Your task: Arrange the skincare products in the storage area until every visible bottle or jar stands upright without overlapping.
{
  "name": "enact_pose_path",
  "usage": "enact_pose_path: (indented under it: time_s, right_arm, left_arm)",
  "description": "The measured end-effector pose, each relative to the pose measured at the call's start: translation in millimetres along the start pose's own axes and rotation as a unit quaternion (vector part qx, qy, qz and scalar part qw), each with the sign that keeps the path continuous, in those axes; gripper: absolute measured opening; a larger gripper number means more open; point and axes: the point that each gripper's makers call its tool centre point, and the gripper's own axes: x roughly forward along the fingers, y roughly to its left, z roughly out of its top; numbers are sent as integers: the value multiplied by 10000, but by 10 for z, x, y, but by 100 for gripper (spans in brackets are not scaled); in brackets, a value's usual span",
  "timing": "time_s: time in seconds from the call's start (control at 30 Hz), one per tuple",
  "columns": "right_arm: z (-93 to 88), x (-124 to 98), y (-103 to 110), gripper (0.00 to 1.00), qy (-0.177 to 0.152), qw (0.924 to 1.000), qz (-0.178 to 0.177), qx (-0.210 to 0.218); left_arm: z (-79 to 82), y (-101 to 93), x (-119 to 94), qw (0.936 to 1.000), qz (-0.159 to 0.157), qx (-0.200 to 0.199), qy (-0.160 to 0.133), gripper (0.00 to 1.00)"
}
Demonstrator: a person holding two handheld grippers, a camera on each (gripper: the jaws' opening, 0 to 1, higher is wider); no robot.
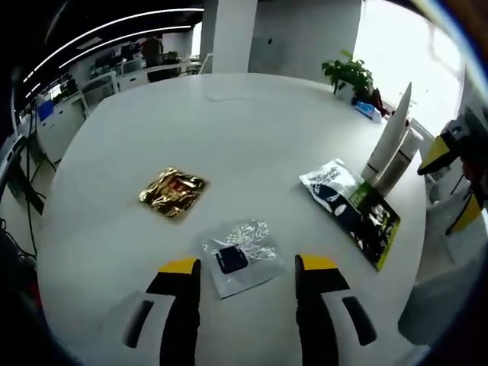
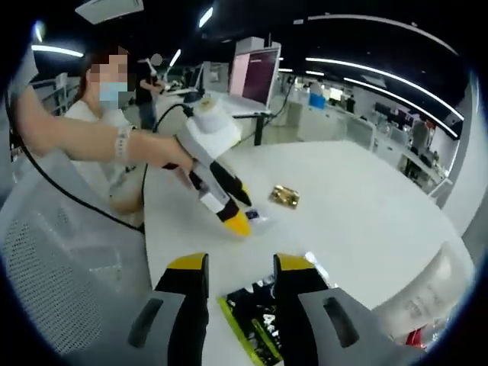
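Because every product on the white round table (image 1: 252,130) was a flat sachet or a slim tube rather than a firm jar, the main risk, as a judgement, was a poor pinch: the clear sachet (image 1: 242,254) with its dark blue insert lay flush on the tabletop, and jaws closing on it could skid over the film or crumple it instead of lifting it. The left gripper (image 1: 248,267) hung over the table's near edge with its yellow-tipped jaws wide apart and nothing between them; the clear sachet sat just ahead of the tips, within the gap. The gold foil sachet (image 1: 173,191) lay farther ahead and to the left of that gripper, and the black-and-green pouch (image 1: 352,209) ahead and to its right. Past the pouch, two white tubes (image 1: 392,142) stood close together, leaning; a careless sweep there would likely topple them. A potted plant (image 1: 351,75) stood beyond them.

The right gripper (image 2: 238,265) was likewise parted and empty, with the black-and-green pouch just beneath and ahead of its tips, partly hidden by them. Both tools crowding the same corner could collide.
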Motion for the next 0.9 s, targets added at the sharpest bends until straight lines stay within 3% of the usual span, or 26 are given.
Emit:
enact_pose_path:
  time_s: [0.3, 0.43, 0.9]
  right_arm:
    - [-97, 377, -165, 18, 204, 9998, -28, 64]
    - [-162, 542, -256, 19, 336, 9994, -128, 4]
    - [-193, 947, -427, 10, 311, 9991, -272, 133]
  left_arm:
    - [0, 5, 11, 9999, -102, 10, 5, 40]
    - [6, -20, 10, 9998, -188, -9, 5, 39]
    - [-20, -195, -95, 9989, -467, -93, 5, 38]
